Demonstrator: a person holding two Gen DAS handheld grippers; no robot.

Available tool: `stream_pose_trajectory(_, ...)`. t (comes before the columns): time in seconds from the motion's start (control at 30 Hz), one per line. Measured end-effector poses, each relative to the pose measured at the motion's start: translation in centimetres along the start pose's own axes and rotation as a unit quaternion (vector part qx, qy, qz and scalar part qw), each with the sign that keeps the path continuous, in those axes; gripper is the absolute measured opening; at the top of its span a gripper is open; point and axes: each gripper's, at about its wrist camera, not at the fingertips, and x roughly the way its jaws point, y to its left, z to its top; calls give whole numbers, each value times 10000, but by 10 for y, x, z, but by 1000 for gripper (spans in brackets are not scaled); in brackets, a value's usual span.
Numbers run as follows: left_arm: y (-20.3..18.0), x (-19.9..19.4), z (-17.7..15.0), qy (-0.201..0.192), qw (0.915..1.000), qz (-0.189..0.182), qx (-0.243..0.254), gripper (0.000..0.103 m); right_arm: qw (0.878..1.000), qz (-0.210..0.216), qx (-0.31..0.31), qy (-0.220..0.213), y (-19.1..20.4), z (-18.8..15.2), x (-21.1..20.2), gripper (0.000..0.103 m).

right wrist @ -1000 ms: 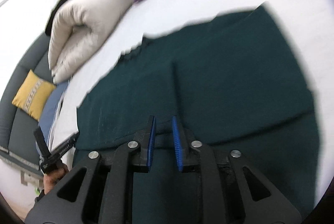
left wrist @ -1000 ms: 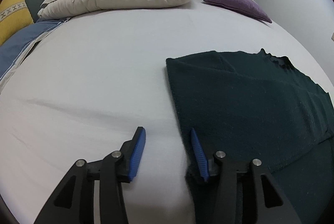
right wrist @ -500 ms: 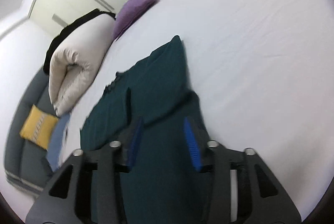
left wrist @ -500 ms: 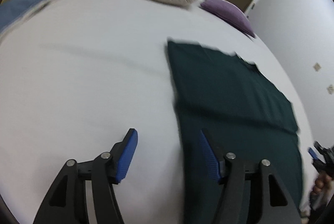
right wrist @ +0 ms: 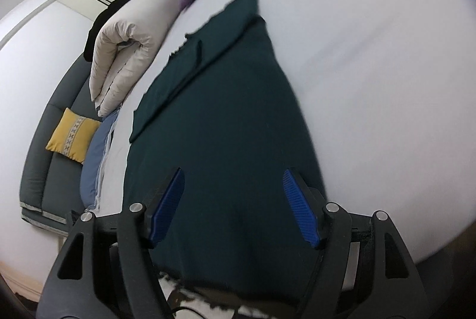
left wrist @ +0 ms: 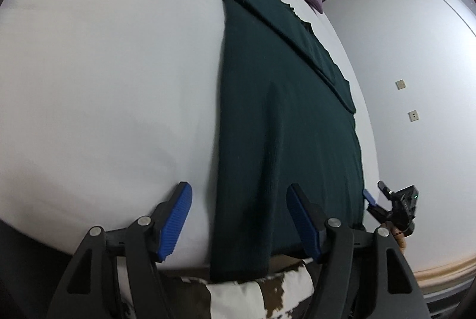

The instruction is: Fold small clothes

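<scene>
A dark green garment lies flat on the white bed, narrowed into a long strip with a folded-over layer at its far end and its near end hanging over the mattress edge. The left hand-held gripper hangs over the strip's left edge with its jaws apart and gripping nothing; the jaws of the right hand-held gripper are opening above the cloth, nothing between them. The lengthwise folds appear finished. Judging by its length, the strip still needs doubling end to end before it makes a compact bundle.
</scene>
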Motion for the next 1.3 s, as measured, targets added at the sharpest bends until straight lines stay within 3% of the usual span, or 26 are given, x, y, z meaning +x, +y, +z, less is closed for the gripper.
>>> stream_pose_trajectory(0.2, 10, 3, -5, 360, 9978, -456, -311, 67, 9996, 166, 48, 201, -13, -22, -19, 68)
stream_pose_trajectory(0.4, 8, 6, -8, 573, 9965, -534, -307, 61, 9991, 69, 6, 414, -18, -27, -26, 67)
stream_pose_trajectory(0.57, 17, 4, -12, 704, 9941, -674, -481, 49, 9981, 71, 21, 606, -21, -26, -28, 67)
stream_pose_trajectory(0.73, 20, 7, -13, 751, 9930, -709, -566, 47, 9973, 117, 92, 714, -24, -24, -27, 67)
stream_pose_trajectory(0.8, 20, 6, -13, 718, 9934, -670, -592, 39, 9970, 88, 74, 765, -21, -23, -26, 66)
stream_pose_trajectory(0.83, 18, 7, -13, 717, 9937, -629, -584, 28, 9968, 56, 60, 798, -21, -23, -26, 67)
stream_pose_trajectory(0.87, 18, 7, -13, 725, 9940, -592, -575, 9, 9966, 13, 49, 823, -21, -23, -27, 66)
stream_pose_trajectory(0.9, 17, 7, -14, 738, 9943, -538, -545, 5, 9965, -21, 40, 839, -20, -22, -28, 66)
stream_pose_trajectory(1.3, 11, -5, -17, 453, 9969, -448, -458, 7, 9882, -588, -18, 1416, -33, -18, -21, 67)
